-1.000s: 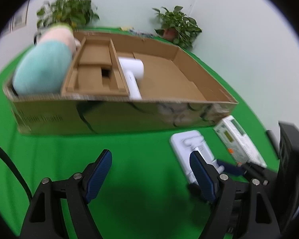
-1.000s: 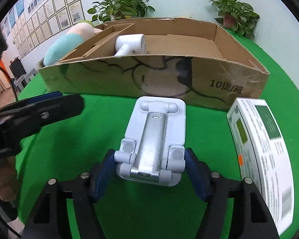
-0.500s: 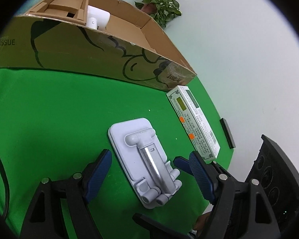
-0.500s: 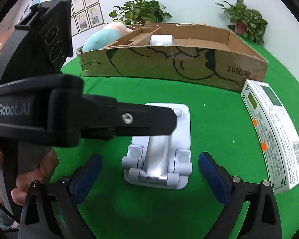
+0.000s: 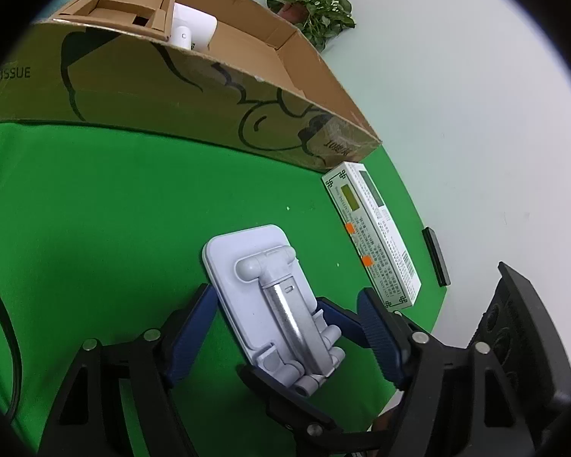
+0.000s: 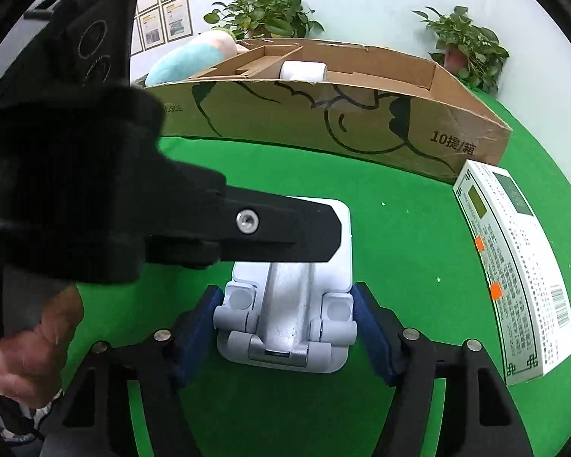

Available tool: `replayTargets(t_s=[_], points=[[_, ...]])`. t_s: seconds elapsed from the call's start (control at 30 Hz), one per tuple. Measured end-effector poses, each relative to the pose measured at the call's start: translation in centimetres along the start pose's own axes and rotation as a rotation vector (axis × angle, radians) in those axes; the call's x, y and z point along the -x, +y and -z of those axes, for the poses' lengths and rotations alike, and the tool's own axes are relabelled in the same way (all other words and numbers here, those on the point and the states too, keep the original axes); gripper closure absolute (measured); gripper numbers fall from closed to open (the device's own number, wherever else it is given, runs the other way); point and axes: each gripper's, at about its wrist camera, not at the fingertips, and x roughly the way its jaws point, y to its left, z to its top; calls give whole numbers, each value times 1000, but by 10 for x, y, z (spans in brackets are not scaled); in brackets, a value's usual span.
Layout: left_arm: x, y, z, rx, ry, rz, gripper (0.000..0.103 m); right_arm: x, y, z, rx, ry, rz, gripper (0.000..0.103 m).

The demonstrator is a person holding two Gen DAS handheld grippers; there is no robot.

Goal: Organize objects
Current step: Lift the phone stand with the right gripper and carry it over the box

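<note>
With the right gripper (image 6: 285, 304), pinching the white plastic folding phone stand (image 6: 285, 327) across its hinged near end, blue pads (image 6: 200, 323) pressing against both sides, narrow enough to be holding it; gripping there, probably, because the hinge knuckles are giving the pads flat, firm faces; lying folded flat on the green cloth tabletop (image 5: 114, 209), silver arm upward, just in front of both tools and not yet lifted.

With the left gripper (image 5: 285, 323), straddling the same stand from the other side at a wide opening, one pad just beside the stand's left edge, the other well clear of it with a right-gripper finger in between; reaching over the far half of the stand in the right wrist view, likely steadying or preparing to share the lift; touching or not, impossible to tell.

Sitting beyond the stand, across a bare strip of cloth: the long brown cardboard box with a black cartoon print (image 6: 361, 122), open-topped, presumably the destination; already holding a white cylindrical gadget (image 6: 302, 70) beside a cardboard insert, with much open floor on the right.

Lying to the right, near the box corner: a white rectangular carton with green panels and orange stickers (image 6: 514, 266), apparently waiting its turn.
</note>
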Motion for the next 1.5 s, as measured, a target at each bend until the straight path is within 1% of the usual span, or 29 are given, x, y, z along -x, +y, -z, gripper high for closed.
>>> replayTargets(t_s=[0.03,0.13,0.2,0.23,0.27,0.4,0.5,0.63,0.73,0.83,1.07,1.27,1.43,1.5], points=[[0,-1,1,-1,0,-2,29,2,-3,1,-24,0,-19,37],[0,-1,2,2,6,-11,38,6,-13,3,-101,-1,-89,37],[0,0,2,7,11,-27,48,8,-17,4,-139,-4,-118,37],[-1,0,1,12,19,-33,59,9,-19,5,-154,-6,-132,37],[-2,1,2,18,25,-31,62,10,-19,6,-163,-8,-147,37],[-1,-1,3,6,18,-33,63,13,-12,11,-130,-17,-112,38],[4,-6,2,-20,10,-30,67,18,-13,12,-127,-28,-111,38],[11,-22,-3,-89,-16,-31,72,25,-14,9,-125,-52,-100,39],[19,-37,-7,-159,-43,-51,72,32,-16,6,-116,-81,-87,40],[28,-46,-14,-186,-75,-40,73,41,-26,-1,-93,-126,-66,40],[51,-75,-43,-261,-169,-17,73,72,-26,-45,-42,-232,-12,41],[79,-106,-85,-324,-263,8,73,91,-25,-112,2,-333,37,41],[94,-128,-125,-357,-291,9,73,112,-34,-162,26,-361,50,41],[97,-133,-147,-353,-293,21,73,116,-38,-183,29,-363,54,41]])
